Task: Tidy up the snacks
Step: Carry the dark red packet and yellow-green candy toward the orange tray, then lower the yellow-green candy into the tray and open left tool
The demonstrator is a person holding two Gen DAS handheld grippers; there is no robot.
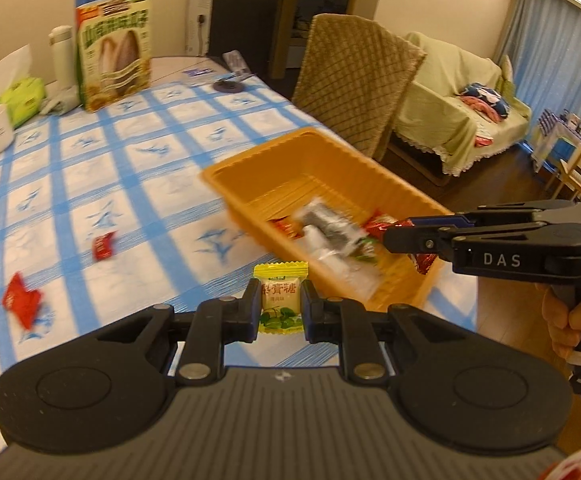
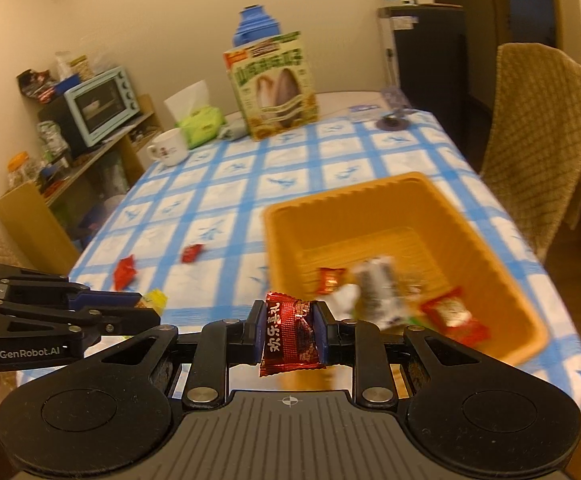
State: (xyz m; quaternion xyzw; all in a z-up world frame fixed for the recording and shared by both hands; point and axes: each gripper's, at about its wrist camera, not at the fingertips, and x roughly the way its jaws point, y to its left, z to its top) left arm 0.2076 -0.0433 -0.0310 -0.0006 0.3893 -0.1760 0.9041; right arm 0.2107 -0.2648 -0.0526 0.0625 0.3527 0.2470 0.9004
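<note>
Left wrist view: the left gripper point(image 1: 281, 307) clenches a yellow candy point(image 1: 281, 301) printed with Chinese characters, near the orange basket point(image 1: 374, 168). To the right, the right gripper point(image 1: 400, 236), marked "DAS", pinches something red over the basket.

Right wrist view: the right gripper point(image 2: 288, 334) grasps a red candy point(image 2: 290, 334) with Chinese writing. The left gripper point(image 2: 146, 312), far left, reads "GenRobot.AI".

Cream walls, a covered sofa point(image 1: 446, 92) beside blue curtains point(image 1: 558, 40), and a draped chair point(image 2: 538, 136).
</note>
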